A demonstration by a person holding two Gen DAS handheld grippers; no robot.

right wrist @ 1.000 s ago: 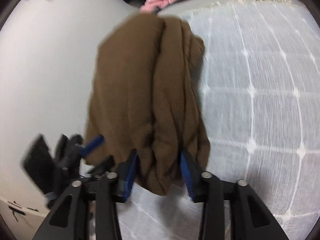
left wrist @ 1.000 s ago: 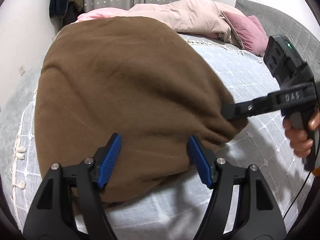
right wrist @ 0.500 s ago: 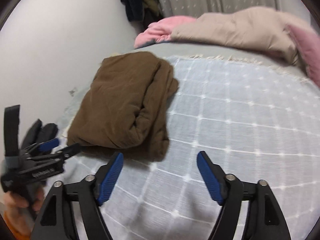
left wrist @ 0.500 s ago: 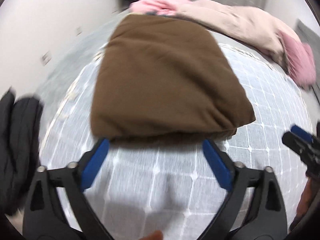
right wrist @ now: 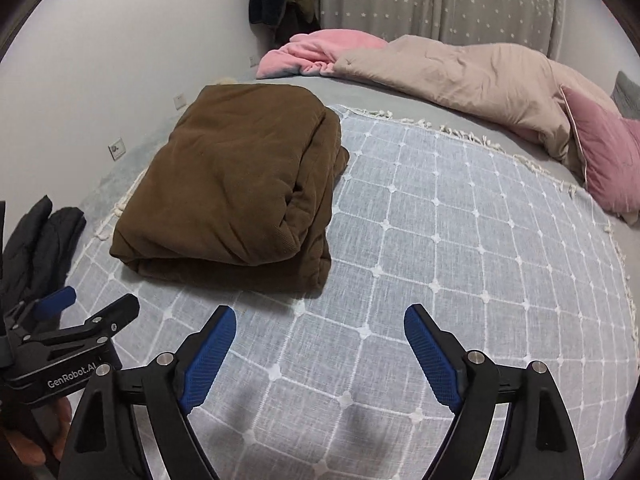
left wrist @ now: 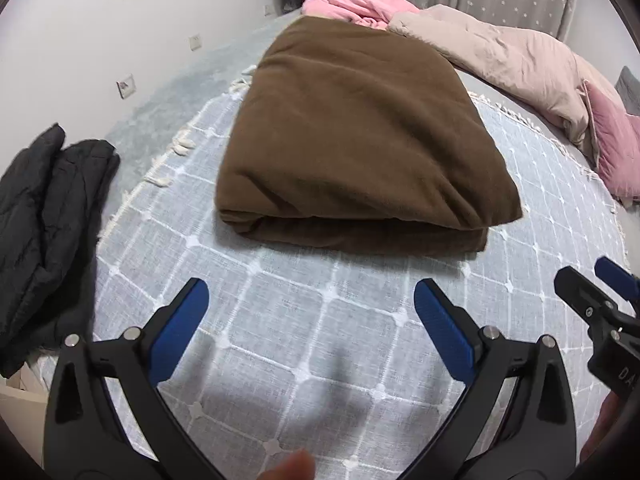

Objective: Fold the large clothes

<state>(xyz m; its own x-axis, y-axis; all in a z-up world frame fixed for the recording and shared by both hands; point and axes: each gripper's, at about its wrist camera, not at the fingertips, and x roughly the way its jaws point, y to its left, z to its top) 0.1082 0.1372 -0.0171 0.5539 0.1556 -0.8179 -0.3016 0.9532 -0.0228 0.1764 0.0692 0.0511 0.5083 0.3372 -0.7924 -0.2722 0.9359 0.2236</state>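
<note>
1. A wide bed covered by a pale grey-blue throw with a white stitched grid (left wrist: pixel 320 320) is seen in both wrist views; a crumpled beige quilt (right wrist: pixel 480 76), a pink fleece blanket (right wrist: pixel 320 50) and a dusty-pink pillow (right wrist: pixel 604 152) are heaped along its far edge.

2. The task's thing, a thick brown fleece garment folded into a squat rectangular bundle (left wrist: pixel 352 136), is laid flat on the throw toward the bed's left side. Its long axis is judged to run away from both cameras, with a layered short edge turned toward the grippers.

3. A black quilted puffer jacket (left wrist: pixel 44 232) is lying apart at the bed's left edge, seemingly not yet folded.

4. The left gripper (left wrist: pixel 312 328) is held with its blue-padded jaws spread wide and nothing between them. The bundle lies straight ahead of it, near but not touching.

5. The right gripper (right wrist: pixel 320 352) is likewise spread and empty. From it the bundle lies ahead and to the left, so the left arm is judged the nearer and better aligned.

6. The fold of the brown garment is judged complete. Should a further move be wanted, the near short edge would be reached first, and the black jacket lies on the left hand's side.
</note>
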